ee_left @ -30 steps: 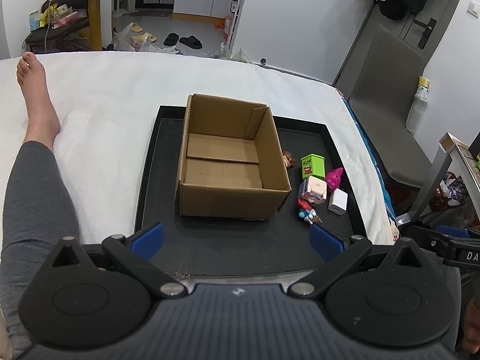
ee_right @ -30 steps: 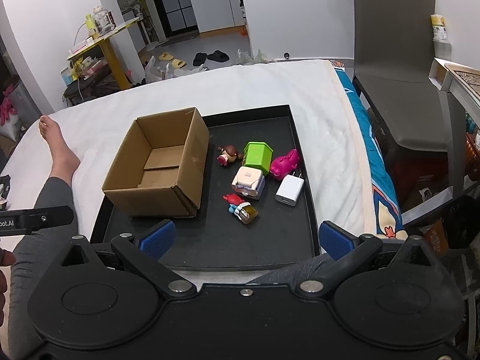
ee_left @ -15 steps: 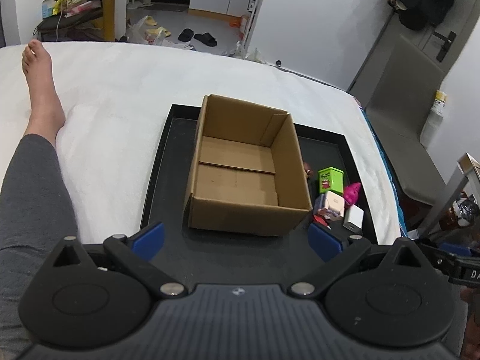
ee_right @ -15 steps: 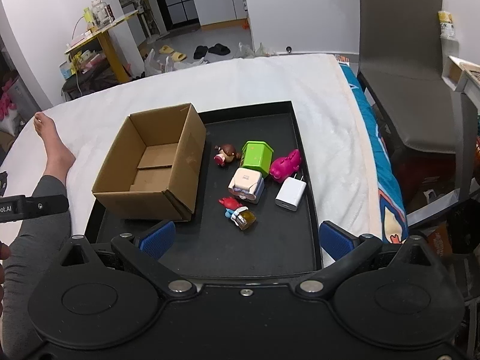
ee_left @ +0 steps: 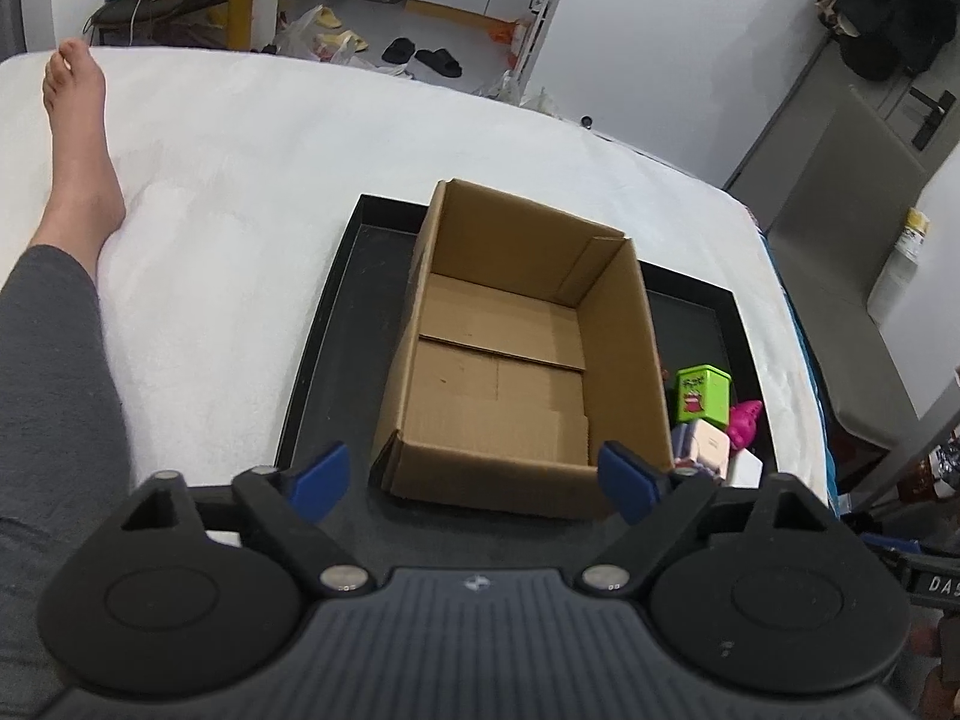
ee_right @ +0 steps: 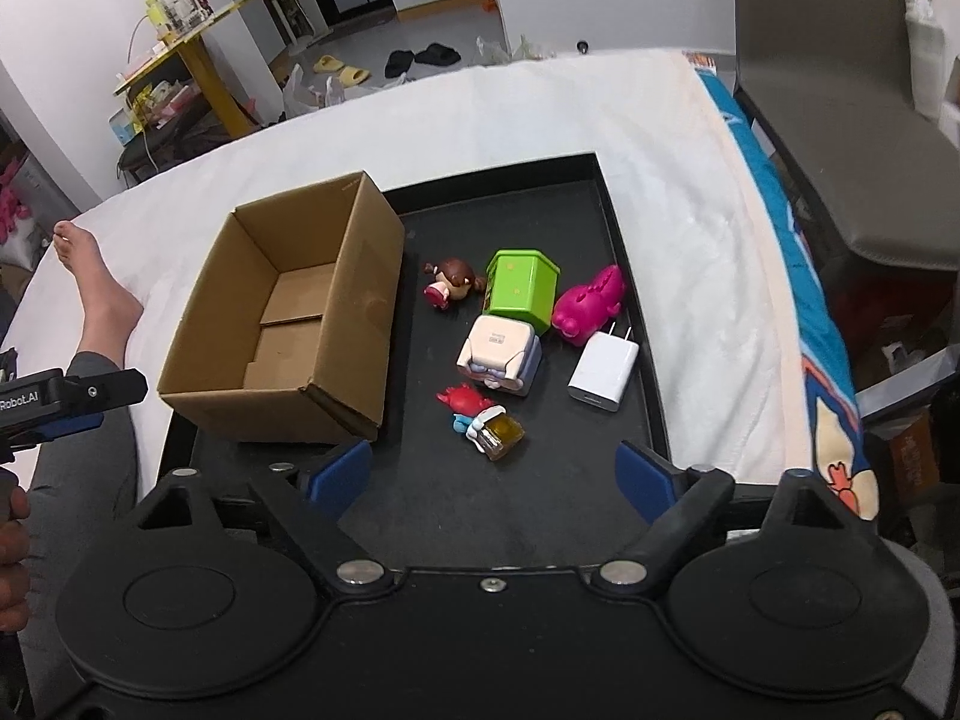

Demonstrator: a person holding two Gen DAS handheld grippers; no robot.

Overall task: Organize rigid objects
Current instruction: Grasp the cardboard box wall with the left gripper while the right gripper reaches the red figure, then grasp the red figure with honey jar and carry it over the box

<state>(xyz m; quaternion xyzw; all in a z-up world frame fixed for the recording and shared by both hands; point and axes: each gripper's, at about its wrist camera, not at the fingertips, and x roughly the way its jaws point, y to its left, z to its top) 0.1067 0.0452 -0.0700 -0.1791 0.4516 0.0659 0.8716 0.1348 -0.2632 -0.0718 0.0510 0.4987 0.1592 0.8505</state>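
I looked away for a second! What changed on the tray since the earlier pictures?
Both grippers, left gripper and right gripper, came lower and closer to the black tray, their jaws just closing a little around nothing. The open brown cardboard box and small toys beside it stayed put; nothing was picked up.

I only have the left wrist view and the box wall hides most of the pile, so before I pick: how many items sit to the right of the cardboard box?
Observer: Six on the black tray, all outside the cardboard box.
Operator: I see a green cube and something pink. What is hidden from me?
Observer: A small brown-haired doll lies nearest the box's right wall.
Operator: Anything close to the right hand-held gripper?
Observer: The red-and-blue figure lies ahead of the right hand-held gripper, whose jaws have just been closing with nothing between them.
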